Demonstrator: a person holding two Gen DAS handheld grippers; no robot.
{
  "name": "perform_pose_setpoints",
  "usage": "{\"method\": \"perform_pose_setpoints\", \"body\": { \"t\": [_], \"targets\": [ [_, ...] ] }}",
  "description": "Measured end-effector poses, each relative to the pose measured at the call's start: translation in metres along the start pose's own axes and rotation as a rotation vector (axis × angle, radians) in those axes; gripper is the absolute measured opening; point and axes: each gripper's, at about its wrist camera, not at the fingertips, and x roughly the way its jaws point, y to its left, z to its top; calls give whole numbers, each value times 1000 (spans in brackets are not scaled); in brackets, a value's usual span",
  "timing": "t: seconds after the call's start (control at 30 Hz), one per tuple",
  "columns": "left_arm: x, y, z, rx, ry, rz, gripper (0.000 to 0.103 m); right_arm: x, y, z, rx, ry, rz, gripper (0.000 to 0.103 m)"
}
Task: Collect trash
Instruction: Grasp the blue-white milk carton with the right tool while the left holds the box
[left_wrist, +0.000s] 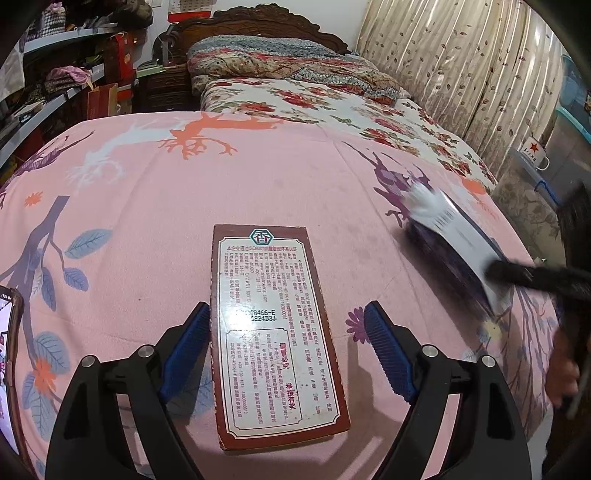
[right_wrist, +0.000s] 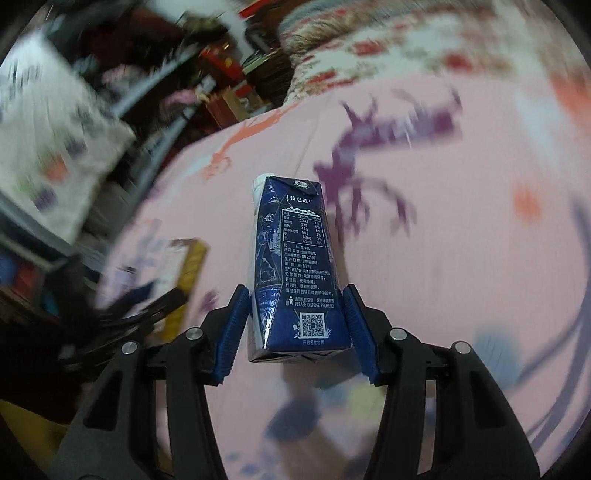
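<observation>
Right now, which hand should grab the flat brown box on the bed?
Left. The left gripper is open with the box lying between its fingers, so it probably only needs to close. The right gripper is already shut on the milk carton.

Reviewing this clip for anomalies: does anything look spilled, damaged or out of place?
No spill or damage shows. Two pieces of packaging sit out of place on the pink bedsheet: a flat brown box between the open left gripper, and a blue milk carton clamped in the right gripper.
</observation>
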Motion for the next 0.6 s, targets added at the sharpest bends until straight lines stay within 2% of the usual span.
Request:
{"method": "perform_pose_setpoints", "body": {
  "t": [0.1, 0.2, 0.47, 0.53, 0.6],
  "targets": [
    [0, 0, 0, 1, 1, 1, 81, -7, -11, -28, 95, -31, 47, 54],
    [0, -1, 0, 6, 2, 4, 81, -12, -9, -40, 112, -71, 32, 55],
    [1, 0, 0, 7, 4, 2, 82, -6, 24, -44, -54, -112, -125, 58],
    [1, 0, 0, 8, 4, 2, 82, -4, 28, -48, -81, -120, -145, 65],
    [1, 0, 0, 7, 4, 0, 83, -4, 30, -52, -98, -128, -158, 67]
  ]
}}
